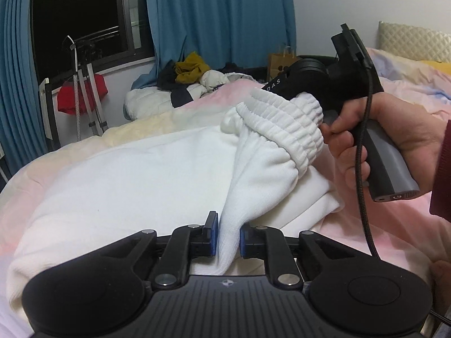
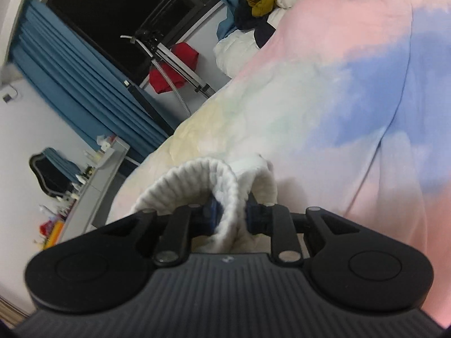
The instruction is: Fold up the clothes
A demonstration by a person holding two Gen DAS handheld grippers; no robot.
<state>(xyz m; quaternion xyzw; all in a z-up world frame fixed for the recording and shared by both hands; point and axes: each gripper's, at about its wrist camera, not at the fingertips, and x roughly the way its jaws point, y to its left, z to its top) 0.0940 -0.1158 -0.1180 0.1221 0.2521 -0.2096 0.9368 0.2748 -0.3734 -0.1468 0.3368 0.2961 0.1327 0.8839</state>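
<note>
White fleece sweatpants [image 1: 118, 174] lie across a pastel pink, blue and yellow duvet [image 2: 352, 90], and I have them at two places. My left gripper [image 1: 228, 239], at six o'clock in its view, has its blue pads closed on a pinch of plain cloth. My right gripper [image 2: 232, 217] is clamped on the ribbed elastic waistband [image 1: 284, 124], raised off the bed at two o'clock in the left view; a hand [image 1: 366, 140] holds that tool's handle. The rest of the garment rests flat toward nine o'clock. I judge a fold is being carried. To do it well, I would keep both grips level, the cloth taut between them, and lay edges square.
</note>
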